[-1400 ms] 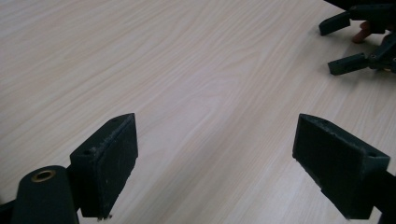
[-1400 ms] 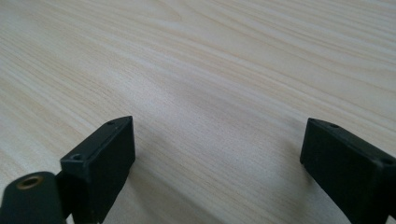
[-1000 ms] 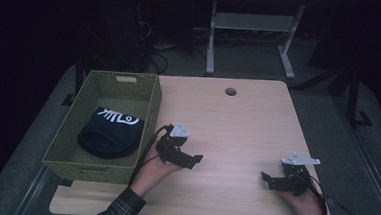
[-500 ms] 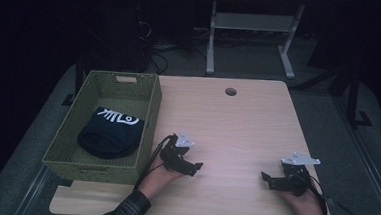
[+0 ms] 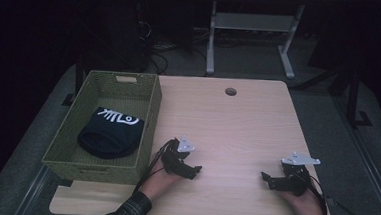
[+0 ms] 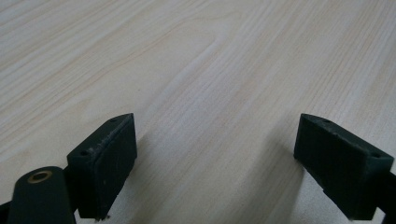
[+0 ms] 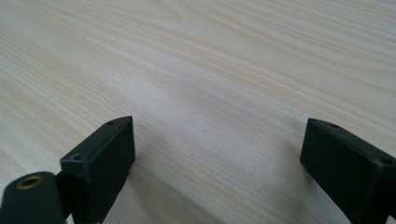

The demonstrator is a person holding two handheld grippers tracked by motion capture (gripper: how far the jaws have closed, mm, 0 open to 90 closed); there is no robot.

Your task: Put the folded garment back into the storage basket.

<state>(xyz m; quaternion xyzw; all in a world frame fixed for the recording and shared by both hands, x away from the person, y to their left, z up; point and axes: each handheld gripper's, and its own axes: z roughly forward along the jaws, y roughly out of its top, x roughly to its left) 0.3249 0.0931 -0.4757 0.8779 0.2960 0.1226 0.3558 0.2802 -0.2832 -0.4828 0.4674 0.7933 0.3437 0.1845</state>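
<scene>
Both tools, left tool (image 5: 190, 169) and right tool (image 5: 269, 179), rest gaping and empty; reach the left over the basket (image 5: 147, 130) rim for the folded black garment (image 5: 111, 132).

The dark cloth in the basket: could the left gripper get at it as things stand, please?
Probably yes. The left gripper is open and empty, just right of the basket. The cloth lies uncovered, so only the basket's near wall stands between; it would have to lift over that.
</scene>
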